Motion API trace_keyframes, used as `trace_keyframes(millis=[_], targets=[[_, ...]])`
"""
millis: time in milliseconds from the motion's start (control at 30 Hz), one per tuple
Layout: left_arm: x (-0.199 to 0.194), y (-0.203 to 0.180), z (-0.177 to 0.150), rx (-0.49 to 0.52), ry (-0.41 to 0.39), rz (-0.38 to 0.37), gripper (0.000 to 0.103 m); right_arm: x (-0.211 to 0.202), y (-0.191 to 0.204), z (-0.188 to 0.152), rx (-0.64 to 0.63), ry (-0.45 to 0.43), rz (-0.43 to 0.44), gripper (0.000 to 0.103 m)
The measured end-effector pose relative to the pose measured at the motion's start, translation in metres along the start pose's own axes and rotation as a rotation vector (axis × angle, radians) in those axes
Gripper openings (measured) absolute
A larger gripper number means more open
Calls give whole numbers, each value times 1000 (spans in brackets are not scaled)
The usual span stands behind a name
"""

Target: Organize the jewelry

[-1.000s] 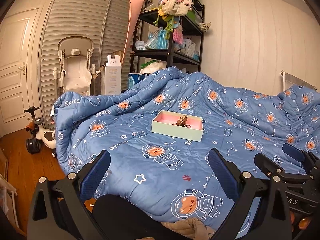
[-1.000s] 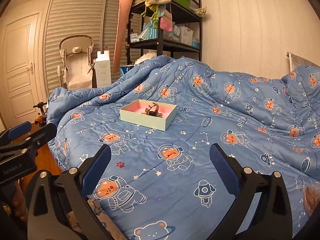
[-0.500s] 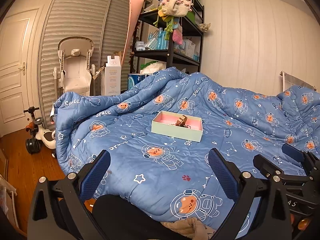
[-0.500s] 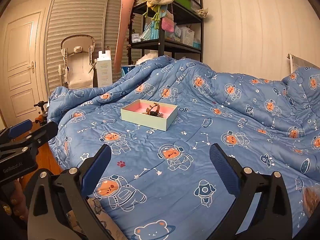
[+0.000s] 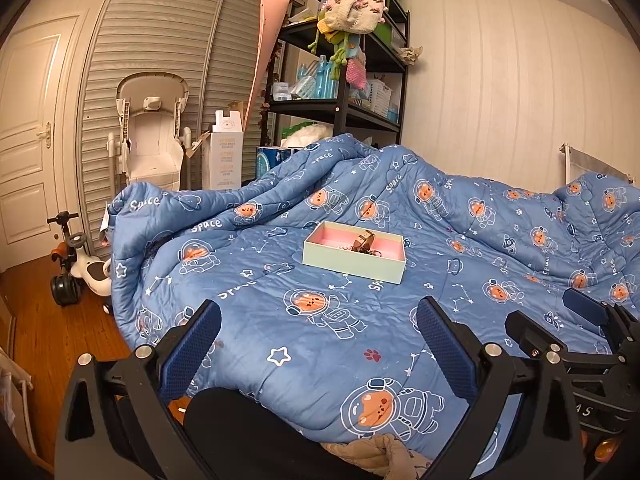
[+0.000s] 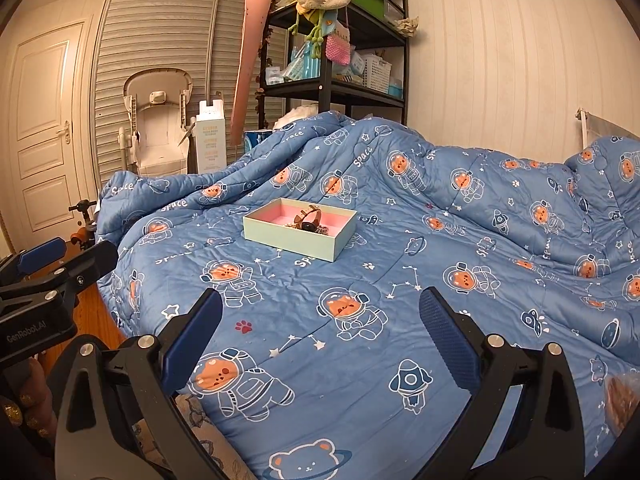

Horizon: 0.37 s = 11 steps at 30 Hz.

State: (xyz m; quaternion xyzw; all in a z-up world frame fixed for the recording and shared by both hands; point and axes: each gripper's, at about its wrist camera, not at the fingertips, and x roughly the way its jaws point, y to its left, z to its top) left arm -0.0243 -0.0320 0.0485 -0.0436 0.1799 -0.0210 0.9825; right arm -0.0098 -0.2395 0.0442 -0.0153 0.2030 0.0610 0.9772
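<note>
Your left gripper (image 5: 318,344) is spread wide, nothing between its blue pads (image 5: 190,350), hanging over the near edge of the bed. Your right gripper (image 6: 320,340) is the same: wide apart, empty, above the blue astronaut-print quilt (image 6: 400,272). The pale green box (image 5: 354,251) with pink lining sits on the quilt well ahead of both tools, touching neither. The jewelry (image 6: 309,220) lies inside it in a brownish heap; the right wrist view shows it better, with a band-like piece standing up and smaller bits around it, while the left view gives only a small dark lump above the box wall. Individual pieces are too small to tell apart. The left view catches your right gripper at its right edge; the right view catches your left one at its left edge, with part of your hand (image 6: 24,404) under it. Only the left view shows the ride-on toy (image 5: 78,268) on the wood floor clearly. Both show the black shelf unit (image 5: 348,92), the folded white high chair (image 5: 150,132) and the slatted doors (image 5: 160,40) behind the bed.
</note>
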Motion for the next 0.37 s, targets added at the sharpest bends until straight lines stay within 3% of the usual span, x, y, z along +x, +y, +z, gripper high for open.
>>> trace_keyframes(millis=[367], targets=[[1, 0, -3, -15, 19, 26, 96, 1, 1, -2, -5, 2, 1, 97]])
